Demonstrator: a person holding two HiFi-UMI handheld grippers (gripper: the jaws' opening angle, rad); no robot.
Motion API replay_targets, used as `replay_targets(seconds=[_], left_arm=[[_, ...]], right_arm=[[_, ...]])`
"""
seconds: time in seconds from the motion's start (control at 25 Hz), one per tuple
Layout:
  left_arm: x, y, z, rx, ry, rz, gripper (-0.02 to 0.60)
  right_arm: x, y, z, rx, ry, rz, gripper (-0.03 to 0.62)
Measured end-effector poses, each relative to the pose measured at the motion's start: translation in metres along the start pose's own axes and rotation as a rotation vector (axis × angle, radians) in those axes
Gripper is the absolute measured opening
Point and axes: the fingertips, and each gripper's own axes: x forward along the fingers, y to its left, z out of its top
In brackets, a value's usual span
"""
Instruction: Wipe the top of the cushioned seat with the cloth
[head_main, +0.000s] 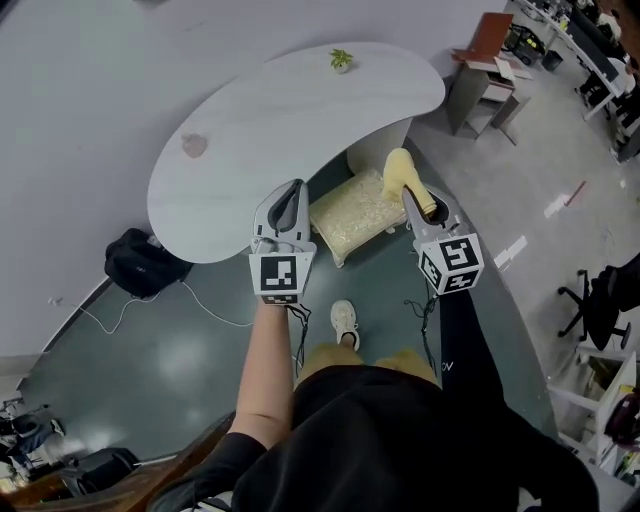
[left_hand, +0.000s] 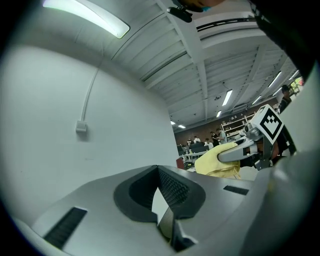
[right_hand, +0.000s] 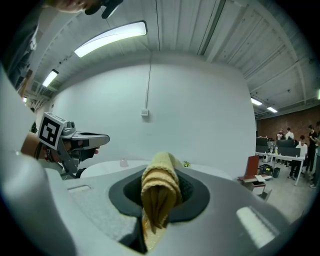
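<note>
Between the closed jaws of the right claw (head_main: 410, 198), one folded yellow terry cloth (head_main: 400, 170), gripped and held by the right edge of one pale yellow cushioned seat (head_main: 357, 212). Left claw (head_main: 297, 190) pressed together, empty. Beyond, one white curved tabletop (head_main: 270, 120) bearing one small green plant (head_main: 341, 60).

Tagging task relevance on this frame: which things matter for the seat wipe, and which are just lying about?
For the job:
- folded yellow cloth, clamped in the right gripper
- pale yellow cushioned seat
- left gripper, holding nothing

Lying about:
- white curved table
- small green plant on that table
- black bag on the floor
</note>
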Motion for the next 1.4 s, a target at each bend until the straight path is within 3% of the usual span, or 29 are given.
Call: replay_targets(seconds=[0.56, 1.0, 1.24, 1.4], left_arm=[[0.035, 0.015, -0.1, -0.071, 0.137, 0.065, 0.008], [0.069, 0.002, -0.151, -0.108, 0.23, 0.223, 0.008], [0.077, -0.009, -0.222, -0.179, 0.327, 0.319, 0.008], [0.072, -0.018, -0.274, -0.231, 0.379, 0.333, 0.008]], right_arm=[[0.088, 0.009, -0.1, 0.042, 0.188, 0.19, 0.058], [0.155, 0.017, -0.183, 0.107, 0.343, 0.513, 0.058], [0.183, 0.031, -0.261, 0.138, 0.476, 0.674, 0.058], [0.199, 0.046, -0.317, 0.168, 0.54, 0.706, 0.058]])
